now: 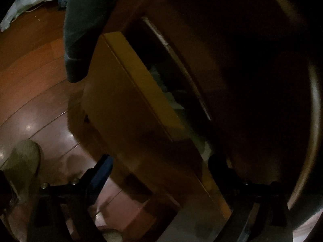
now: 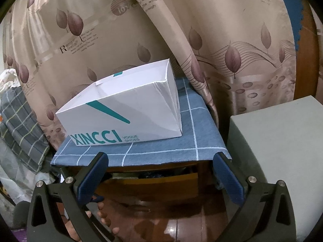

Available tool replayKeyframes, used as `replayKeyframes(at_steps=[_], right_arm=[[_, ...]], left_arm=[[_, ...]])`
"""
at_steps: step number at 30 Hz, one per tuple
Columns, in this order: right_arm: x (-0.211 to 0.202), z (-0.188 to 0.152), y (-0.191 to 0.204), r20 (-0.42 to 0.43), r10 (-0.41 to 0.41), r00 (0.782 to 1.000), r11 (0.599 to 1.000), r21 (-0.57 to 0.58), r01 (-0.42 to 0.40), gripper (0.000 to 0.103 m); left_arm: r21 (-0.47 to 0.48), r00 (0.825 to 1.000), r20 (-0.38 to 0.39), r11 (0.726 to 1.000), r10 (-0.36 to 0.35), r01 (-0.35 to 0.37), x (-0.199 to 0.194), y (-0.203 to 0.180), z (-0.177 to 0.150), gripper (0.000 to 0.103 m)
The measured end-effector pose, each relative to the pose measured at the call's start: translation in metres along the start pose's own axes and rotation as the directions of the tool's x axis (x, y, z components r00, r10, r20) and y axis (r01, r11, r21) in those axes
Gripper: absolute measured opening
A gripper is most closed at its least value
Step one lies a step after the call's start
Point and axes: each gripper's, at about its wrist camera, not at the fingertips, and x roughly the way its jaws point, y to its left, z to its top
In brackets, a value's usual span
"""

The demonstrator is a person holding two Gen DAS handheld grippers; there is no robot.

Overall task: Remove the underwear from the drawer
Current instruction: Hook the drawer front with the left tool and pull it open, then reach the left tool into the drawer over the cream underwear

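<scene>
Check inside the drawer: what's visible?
The drawer is partly open. Dark, patterned fabric shows near its front; the rest is hidden under the nightstand top and blue checked cloth.

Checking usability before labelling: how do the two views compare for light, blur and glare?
Left wrist: dark, smeared; drawer front dim, its contents barely readable, floor glare spots. Right wrist: bright, sharp, shoe box lettering legible, fisheye bends the curtain.

Drawer (image 1: 141, 84) contents lost in shadow, pale cloth (image 1: 171, 98) too dim to identify. Drawer interior (image 2: 153, 175) mostly hidden under the checked cloth's (image 2: 181, 141) overhang.
</scene>
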Motion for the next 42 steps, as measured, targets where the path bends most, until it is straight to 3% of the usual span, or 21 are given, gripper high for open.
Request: replayKeyframes(at_steps=[10,15,21,42], right_arm=[[0.005,-0.002,0.002,-0.027,0.023,0.999,1.000,0.000,-0.023,0.103],[0.008,-0.002,0.001,-0.039,0.031,0.999,0.999,0.008,-0.031,0.103],[0.009,-0.002,-0.001,-0.048,0.035,0.998,0.999,0.019,-0.034,0.103],[0.006,-0.002,-0.010,-0.045,0.031,0.998,0.999,0.041,-0.030,0.103]], left_arm=[[-0.005,0.999,0.016,0.999,0.047,-0.047,0.009,-0.005,-0.002,0.099],[-0.023,0.998,0.015,0.997,0.069,-0.068,-0.007,-0.009,-0.003,0.099],[0.026,0.993,0.026,0.993,0.112,-0.112,-0.018,-0.009,-0.012,0.099],[0.081,0.982,-0.118,0.987,0.145,-0.136,-0.049,0.022,-0.028,0.099]])
